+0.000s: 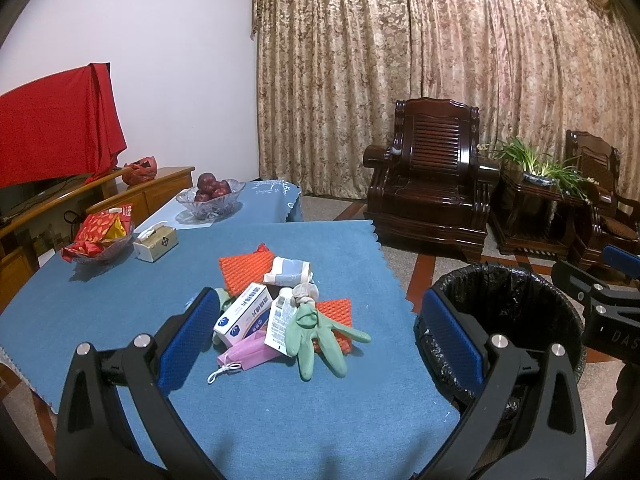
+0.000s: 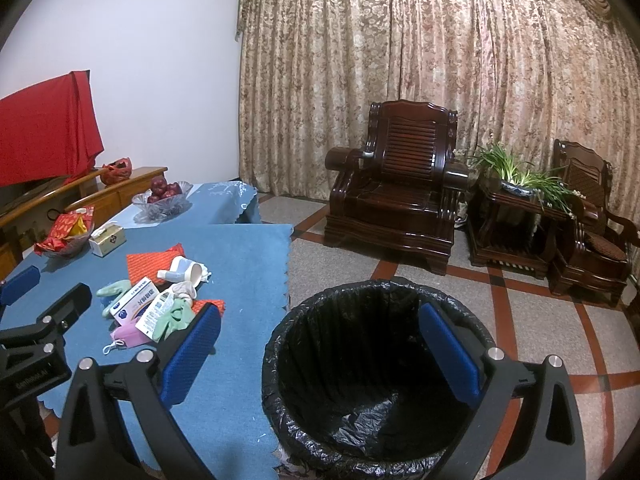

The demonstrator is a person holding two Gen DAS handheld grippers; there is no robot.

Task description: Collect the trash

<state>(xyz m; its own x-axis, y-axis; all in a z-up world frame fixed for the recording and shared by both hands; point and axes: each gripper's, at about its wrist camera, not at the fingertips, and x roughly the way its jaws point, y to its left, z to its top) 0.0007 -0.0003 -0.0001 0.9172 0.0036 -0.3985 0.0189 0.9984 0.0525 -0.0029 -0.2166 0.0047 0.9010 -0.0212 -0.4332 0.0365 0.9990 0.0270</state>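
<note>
While both tools gaped empty, my left tool (image 1: 320,340) hovered before the green rubber glove (image 1: 316,336) on the blue-clothed counter (image 1: 120,280); my right tool (image 2: 320,344) over the black-lined bin (image 2: 360,360). Grabbing seemed next.

The table (image 1: 120,300) wears a matt blue woven cloth with a scalloped edge. On it lie soft green fabric gloves (image 1: 316,336), rough orange foam netting (image 1: 244,268) and a smooth printed cardboard box (image 1: 242,316). The bin (image 2: 372,376) is lined with crinkled, glossy black plastic film. Both grippers show matt black plastic arms, textured blue pads (image 1: 188,340) and shiny metal pins. The armchair (image 1: 432,184) is dark, polished wood.
</note>
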